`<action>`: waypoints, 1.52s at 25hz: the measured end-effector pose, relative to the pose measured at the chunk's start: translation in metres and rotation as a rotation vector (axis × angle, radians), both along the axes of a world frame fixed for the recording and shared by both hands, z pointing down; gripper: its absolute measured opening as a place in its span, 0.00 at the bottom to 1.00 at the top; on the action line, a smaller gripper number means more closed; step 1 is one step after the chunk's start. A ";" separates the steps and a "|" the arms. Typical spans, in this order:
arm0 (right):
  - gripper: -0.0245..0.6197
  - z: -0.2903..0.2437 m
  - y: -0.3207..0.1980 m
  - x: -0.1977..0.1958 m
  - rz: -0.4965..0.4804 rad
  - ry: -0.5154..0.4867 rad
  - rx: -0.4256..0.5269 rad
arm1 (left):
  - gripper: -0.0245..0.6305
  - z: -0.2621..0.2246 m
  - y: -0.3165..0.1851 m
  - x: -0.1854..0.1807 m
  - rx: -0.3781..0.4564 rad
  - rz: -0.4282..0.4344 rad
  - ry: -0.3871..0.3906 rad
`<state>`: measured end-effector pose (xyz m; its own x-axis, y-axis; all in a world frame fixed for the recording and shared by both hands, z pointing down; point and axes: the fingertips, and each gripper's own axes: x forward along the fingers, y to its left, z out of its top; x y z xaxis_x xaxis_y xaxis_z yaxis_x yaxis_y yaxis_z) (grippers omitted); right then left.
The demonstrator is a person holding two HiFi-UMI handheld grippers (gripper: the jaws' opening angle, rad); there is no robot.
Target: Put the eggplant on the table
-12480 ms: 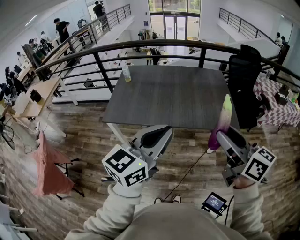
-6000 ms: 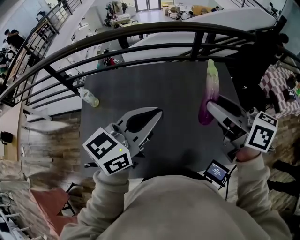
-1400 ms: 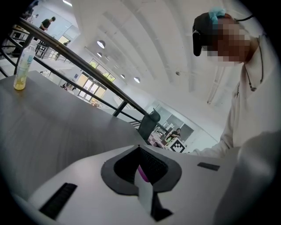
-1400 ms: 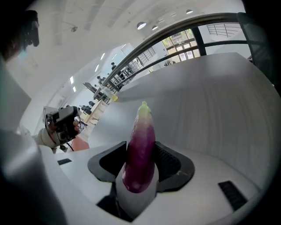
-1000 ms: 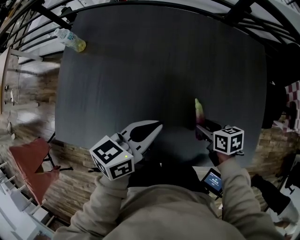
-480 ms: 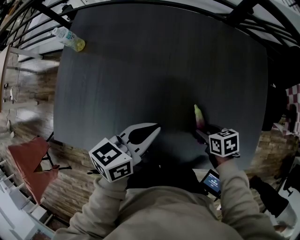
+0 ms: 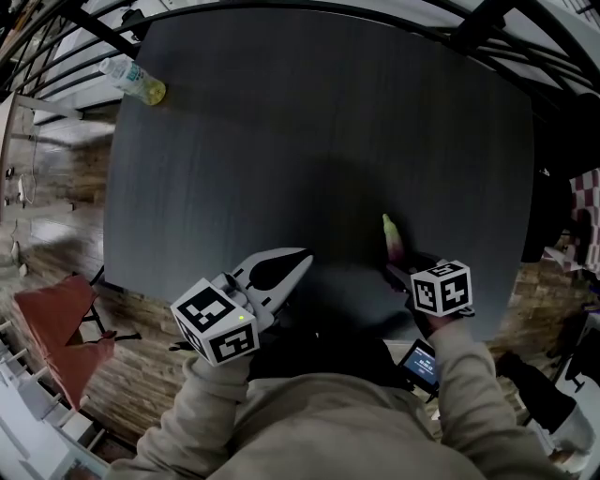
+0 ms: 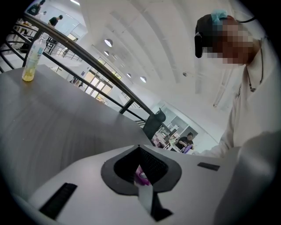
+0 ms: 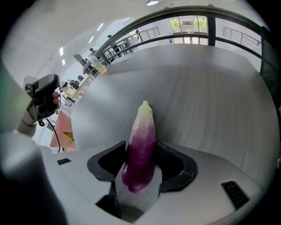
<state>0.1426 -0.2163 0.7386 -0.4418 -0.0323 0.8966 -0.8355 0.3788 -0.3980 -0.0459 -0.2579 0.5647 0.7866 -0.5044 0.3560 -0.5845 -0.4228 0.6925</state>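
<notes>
The eggplant (image 7: 392,239), purple with a pale green tip, points away from me low over the near right part of the dark grey table (image 7: 309,122). It lies lengthwise between the pads of my right gripper (image 7: 399,269), purple end (image 9: 140,149) towards the camera. Those jaws have just been opening slightly, and the pads still touch both of its sides. Whether its tip touches the table I cannot tell. My left gripper (image 7: 302,255) hovers shut and empty over the table's near edge, tips together (image 8: 138,147).
A plastic bottle (image 7: 136,82) of yellow liquid stands at the table's far left corner. A black railing (image 7: 487,14) runs behind the table. A small screen device (image 7: 422,364) hangs below my right arm. A red cloth (image 7: 52,323) lies on the floor to the left.
My right gripper has sunk a little towards the table with the eggplant, tilting steeper. The left gripper has stayed where it was.
</notes>
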 end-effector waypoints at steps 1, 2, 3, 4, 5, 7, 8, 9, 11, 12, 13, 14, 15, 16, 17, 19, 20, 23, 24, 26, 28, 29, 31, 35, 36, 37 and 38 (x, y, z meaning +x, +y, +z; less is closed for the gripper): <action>0.38 0.001 0.000 -0.001 -0.003 -0.003 -0.004 | 0.04 0.000 0.000 0.000 -0.004 0.000 0.001; 0.38 0.002 0.001 -0.002 -0.006 -0.006 -0.009 | 0.04 0.001 0.000 -0.001 -0.009 0.000 0.003; 0.38 0.002 0.000 -0.004 -0.010 -0.008 -0.011 | 0.04 0.001 -0.001 -0.002 -0.014 -0.001 0.007; 0.39 0.002 0.000 -0.005 -0.014 -0.006 -0.010 | 0.04 0.000 -0.002 -0.004 -0.016 -0.003 0.012; 0.40 0.003 -0.001 -0.005 -0.018 -0.001 -0.007 | 0.04 0.000 -0.002 -0.006 -0.018 -0.004 0.017; 0.42 0.003 -0.002 -0.006 -0.022 0.004 -0.004 | 0.04 0.000 0.000 -0.009 -0.031 -0.011 0.025; 0.42 0.003 -0.002 -0.006 -0.020 0.002 -0.004 | 0.04 0.001 0.002 -0.012 -0.037 -0.014 0.025; 0.42 0.004 -0.003 -0.006 -0.015 -0.002 -0.005 | 0.04 0.002 0.003 -0.013 -0.040 -0.016 0.024; 0.43 0.003 -0.004 -0.005 0.003 -0.016 -0.010 | 0.04 0.002 0.003 -0.015 -0.041 -0.018 0.022; 0.44 0.001 -0.005 -0.003 0.015 -0.023 -0.013 | 0.04 0.001 0.003 -0.015 -0.041 -0.019 0.023; 0.45 -0.001 -0.005 -0.001 0.027 -0.029 -0.015 | 0.04 0.000 0.003 -0.015 -0.041 -0.020 0.028; 0.45 -0.002 -0.006 0.000 0.038 -0.033 -0.014 | 0.04 -0.002 0.003 -0.014 -0.039 -0.020 0.032; 0.46 -0.004 -0.007 0.002 0.047 -0.037 -0.010 | 0.04 -0.004 0.003 -0.014 -0.033 -0.017 0.035; 0.46 -0.006 -0.008 0.003 0.054 -0.039 -0.003 | 0.04 -0.007 0.002 -0.013 -0.023 -0.012 0.035; 0.46 -0.008 -0.009 0.004 0.061 -0.042 0.006 | 0.04 -0.010 0.001 -0.012 -0.010 -0.005 0.033; 0.46 -0.015 -0.011 0.007 0.073 -0.046 0.023 | 0.04 -0.020 0.001 -0.009 0.014 0.007 0.028; 0.46 -0.021 -0.011 0.008 0.081 -0.049 0.033 | 0.04 -0.027 0.001 -0.007 0.025 0.014 0.026; 0.46 -0.046 -0.012 0.013 0.110 -0.059 0.066 | 0.04 -0.053 0.001 -0.004 0.068 0.040 0.019; 0.46 -0.055 -0.014 0.014 0.122 -0.063 0.080 | 0.04 -0.062 0.001 -0.004 0.085 0.048 0.016; 0.46 -0.078 -0.017 0.016 0.149 -0.082 0.111 | 0.04 -0.082 0.001 -0.004 0.114 0.063 0.019; 0.46 -0.103 -0.020 0.016 0.174 -0.112 0.141 | 0.04 -0.103 0.003 0.000 0.147 0.096 0.024; 0.46 -0.117 -0.022 0.016 0.185 -0.127 0.158 | 0.04 -0.114 0.004 0.004 0.166 0.119 0.025; 0.46 -0.143 -0.025 0.016 0.202 -0.151 0.203 | 0.04 -0.136 0.005 0.011 0.208 0.158 0.024; 0.42 -0.193 -0.037 0.015 0.223 -0.218 0.303 | 0.04 -0.169 0.001 0.020 0.277 0.184 0.034; 0.39 -0.207 -0.040 0.013 0.222 -0.243 0.330 | 0.04 -0.175 0.002 0.022 0.292 0.189 0.040; 0.36 -0.222 -0.043 0.010 0.219 -0.269 0.359 | 0.04 -0.182 0.002 0.024 0.306 0.194 0.047; 0.33 -0.238 -0.046 0.007 0.215 -0.295 0.392 | 0.04 -0.189 0.003 0.025 0.317 0.197 0.054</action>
